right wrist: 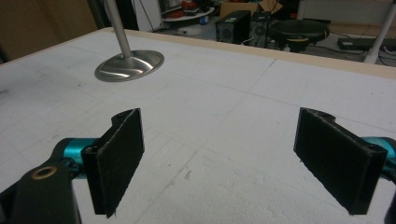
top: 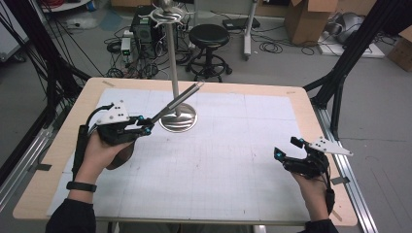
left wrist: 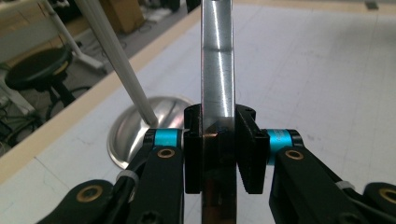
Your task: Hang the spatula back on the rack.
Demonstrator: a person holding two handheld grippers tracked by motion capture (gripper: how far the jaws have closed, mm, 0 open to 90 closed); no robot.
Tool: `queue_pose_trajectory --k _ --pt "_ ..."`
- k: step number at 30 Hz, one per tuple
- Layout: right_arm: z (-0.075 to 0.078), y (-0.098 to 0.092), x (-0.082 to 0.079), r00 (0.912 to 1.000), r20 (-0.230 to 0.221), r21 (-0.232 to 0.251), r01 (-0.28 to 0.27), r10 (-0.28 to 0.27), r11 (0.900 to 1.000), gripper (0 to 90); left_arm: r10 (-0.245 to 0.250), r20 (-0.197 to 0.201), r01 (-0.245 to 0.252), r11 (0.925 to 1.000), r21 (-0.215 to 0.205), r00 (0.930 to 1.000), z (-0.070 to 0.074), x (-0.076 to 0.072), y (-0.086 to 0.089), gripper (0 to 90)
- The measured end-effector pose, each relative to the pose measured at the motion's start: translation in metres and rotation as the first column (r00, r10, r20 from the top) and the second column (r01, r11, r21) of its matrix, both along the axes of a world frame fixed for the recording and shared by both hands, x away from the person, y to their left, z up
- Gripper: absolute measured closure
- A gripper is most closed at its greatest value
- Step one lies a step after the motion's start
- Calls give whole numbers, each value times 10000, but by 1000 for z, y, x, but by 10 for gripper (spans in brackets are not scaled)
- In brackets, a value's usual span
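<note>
A long, flat metal utensil [top: 177,101] slants up and to the right from my left gripper [top: 147,125], which is shut on its lower end. In the left gripper view the shiny strip [left wrist: 217,60] runs straight up between the two black pads, and my left gripper [left wrist: 218,140] clamps it from both sides. Its far end hangs close to the pole of a metal stand [top: 172,63] with a round base [top: 178,119] and curved arms at the top. My right gripper [top: 286,147] rests low at the table's right side, open with nothing between its pads [right wrist: 240,154].
A white gridded mat [top: 233,155] covers the wooden table. The stand's base [right wrist: 130,65] stands at the mat's far middle. Beyond the table are a black stool [top: 209,36], a computer tower [top: 141,29], cardboard boxes [top: 306,19] and floor cables. Black frame struts [top: 340,73] flank both sides.
</note>
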State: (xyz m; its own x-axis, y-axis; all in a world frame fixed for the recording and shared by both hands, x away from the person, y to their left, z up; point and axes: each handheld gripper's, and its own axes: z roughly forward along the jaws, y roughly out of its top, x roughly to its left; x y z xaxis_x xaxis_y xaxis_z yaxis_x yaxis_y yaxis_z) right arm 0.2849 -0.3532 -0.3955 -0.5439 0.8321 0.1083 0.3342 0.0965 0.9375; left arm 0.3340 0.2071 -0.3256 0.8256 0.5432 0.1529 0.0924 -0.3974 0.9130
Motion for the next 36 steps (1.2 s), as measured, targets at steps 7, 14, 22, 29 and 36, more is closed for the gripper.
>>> queue_pose_trajectory --k 7,14,22,29,36 --pt "0 0 0 10000 3 -42 -3 3 10000 154 355 807 -255 9922 -1222 9961 13 -12 16 748" --pt "-1 1 0 10000 -35 -38 -23 23 10000 154 1067 1561 -715 9738 -2159 9820 24 -20 28 748" --pt "0 1 0 10000 -31 -28 -14 13 10000 154 1875 1783 -1366 9548 -2642 9660 31 -19 36 748" --pt "-1 1 1 10000 -34 -57 -12 12 10000 154 2417 1969 -1817 9425 -2803 9501 31 -17 38 748" --pt "0 1 0 10000 -48 -36 -18 18 10000 154 2584 1906 -2002 9393 -2785 9471 30 -10 38 748"
